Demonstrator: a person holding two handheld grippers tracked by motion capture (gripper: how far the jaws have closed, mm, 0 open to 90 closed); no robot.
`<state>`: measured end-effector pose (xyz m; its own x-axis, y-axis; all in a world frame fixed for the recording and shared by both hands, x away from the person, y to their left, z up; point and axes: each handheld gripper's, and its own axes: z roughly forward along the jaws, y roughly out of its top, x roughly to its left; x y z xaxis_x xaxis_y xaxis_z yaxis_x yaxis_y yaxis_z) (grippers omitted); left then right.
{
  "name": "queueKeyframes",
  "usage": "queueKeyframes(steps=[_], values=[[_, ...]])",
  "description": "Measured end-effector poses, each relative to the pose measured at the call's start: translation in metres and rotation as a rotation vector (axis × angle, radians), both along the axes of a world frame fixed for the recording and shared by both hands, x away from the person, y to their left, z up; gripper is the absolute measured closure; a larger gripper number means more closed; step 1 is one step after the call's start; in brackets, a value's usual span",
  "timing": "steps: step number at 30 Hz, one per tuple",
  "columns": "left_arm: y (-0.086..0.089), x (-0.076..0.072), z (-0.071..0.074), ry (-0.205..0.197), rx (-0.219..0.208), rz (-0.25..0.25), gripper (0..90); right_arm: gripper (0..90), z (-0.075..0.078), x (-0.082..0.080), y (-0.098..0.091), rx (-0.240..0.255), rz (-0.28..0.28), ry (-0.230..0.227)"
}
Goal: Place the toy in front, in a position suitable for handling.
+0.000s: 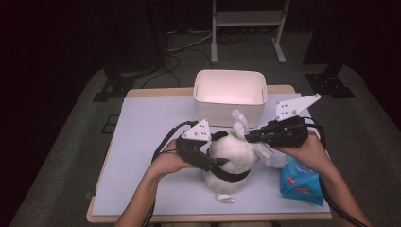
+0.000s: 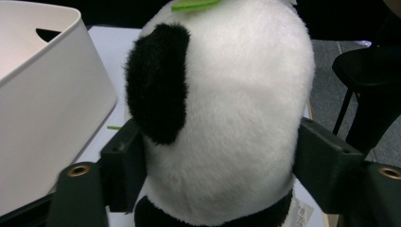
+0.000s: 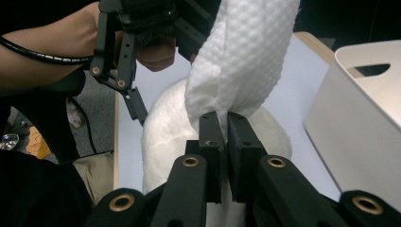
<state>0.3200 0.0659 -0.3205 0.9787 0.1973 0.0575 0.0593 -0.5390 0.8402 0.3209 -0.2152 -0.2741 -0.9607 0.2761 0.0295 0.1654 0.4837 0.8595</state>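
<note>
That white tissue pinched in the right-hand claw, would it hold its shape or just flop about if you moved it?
Probably floppy: the tissue bunches into soft folds where the right gripper pinches it. It looks very light, standing up above the jaws in the high view without sagging much. Its dimpled, thin sheet suggests it could tear if tugged hard against the plush panda.

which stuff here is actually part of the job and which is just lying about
In use:
- panda plush, clamped by the left gripper
- white wipe, pinched in the right gripper over the plush

Lying about:
- white bin, behind the plush
- blue wipes pack, on the table by the right forearm
</note>
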Motion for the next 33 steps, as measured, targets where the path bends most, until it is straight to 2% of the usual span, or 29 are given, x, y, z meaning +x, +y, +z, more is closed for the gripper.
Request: queueKeyframes(steps=[3, 7, 12, 15, 16, 18, 20, 22, 25, 30, 33], values=[[-0.001, 0.000, -0.002, 0.014, -0.010, -0.002, 18.3, 84.6, -0.004, 0.000, -0.003, -0.008, 0.005, 0.012], [0.000, 0.002, -0.007, 0.054, -0.015, 0.011, 11.1, 84.7, -0.006, -0.001, -0.007, -0.014, 0.005, 0.025], [-0.003, 0.005, -0.019, 0.100, -0.005, -0.007, 9.4, 84.7, -0.010, -0.002, -0.014, -0.012, 0.006, 0.037], [-0.006, 0.007, -0.026, 0.121, -0.020, -0.015, 9.0, 84.7, -0.013, -0.003, -0.018, -0.011, 0.001, 0.044], [-0.006, 0.008, -0.028, 0.121, -0.037, -0.027, 10.5, 84.7, -0.013, -0.003, -0.019, -0.013, -0.001, 0.044], [-0.004, 0.008, -0.028, 0.102, -0.067, -0.036, 21.2, 84.7, -0.013, -0.003, -0.021, -0.013, -0.005, 0.047], [-0.004, 0.008, -0.027, 0.092, -0.080, -0.033, 27.6, 84.7, -0.013, -0.004, -0.022, -0.003, -0.011, 0.046], [-0.003, 0.007, -0.023, 0.073, -0.074, -0.037, 31.0, 84.7, -0.013, -0.003, -0.022, 0.013, -0.009, 0.045], [-0.001, 0.006, -0.015, 0.045, -0.040, -0.037, 32.7, 84.7, -0.012, -0.002, -0.021, 0.036, -0.005, 0.043], [0.008, 0.005, -0.004, 0.014, -0.035, -0.017, 33.2, 84.7, -0.014, -0.001, -0.018, 0.063, -0.016, 0.033], [0.010, 0.004, -0.002, 0.002, 0.007, -0.017, 33.1, 84.6, -0.020, 0.001, -0.016, 0.050, -0.011, 0.052]])
